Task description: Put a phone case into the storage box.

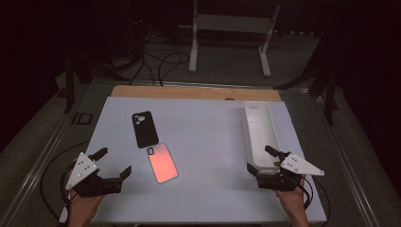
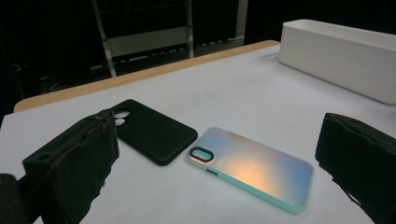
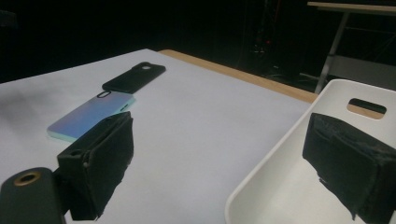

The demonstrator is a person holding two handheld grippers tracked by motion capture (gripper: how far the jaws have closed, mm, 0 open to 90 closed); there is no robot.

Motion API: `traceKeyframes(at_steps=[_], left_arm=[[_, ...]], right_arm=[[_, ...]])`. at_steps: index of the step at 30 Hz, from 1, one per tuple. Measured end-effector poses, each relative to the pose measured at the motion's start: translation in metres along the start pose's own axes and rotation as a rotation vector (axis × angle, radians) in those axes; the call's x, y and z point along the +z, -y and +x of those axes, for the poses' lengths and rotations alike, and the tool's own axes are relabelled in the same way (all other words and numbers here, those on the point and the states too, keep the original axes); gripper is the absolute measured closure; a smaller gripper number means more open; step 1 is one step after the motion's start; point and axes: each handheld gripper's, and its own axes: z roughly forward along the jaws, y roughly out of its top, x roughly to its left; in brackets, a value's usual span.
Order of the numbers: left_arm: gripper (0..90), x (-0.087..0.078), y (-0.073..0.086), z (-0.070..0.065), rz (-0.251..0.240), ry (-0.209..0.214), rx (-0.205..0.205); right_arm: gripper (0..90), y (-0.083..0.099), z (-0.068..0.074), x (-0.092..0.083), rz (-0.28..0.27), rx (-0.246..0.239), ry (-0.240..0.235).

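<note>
We note both hand-held grippers, left [image 1: 113, 163] and right [image 1: 259, 159], gaping, holding nothing. Iridescent case [image 1: 162, 162] lies just right of left one; black case [image 1: 144, 128] beyond, partly hidden behind a jaw in the left gripper view. Tray [image 1: 250, 137] cut off in the right gripper view.

Black case [image 1: 144, 129], iridescent case [image 1: 162, 163], white bin [image 1: 249, 130]

A white-topped table [image 1: 208, 142] with a wooden far edge [image 1: 194, 92] stands in a dim room; beyond it, cables [image 1: 161, 61] trail across what appears to be grey floor beneath a white frame [image 1: 231, 23].
</note>
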Motion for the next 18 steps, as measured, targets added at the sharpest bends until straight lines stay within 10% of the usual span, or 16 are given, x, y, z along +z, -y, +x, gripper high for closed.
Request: traceKeyframes(at_steps=[18], left_arm=[[0.0,-0.0005,-0.0018,-0.0012,-0.003,-0.006,-0.017]], right_arm=[[8.7,0.003,-0.0047,0.0005,0.011,0.026,0.02]])
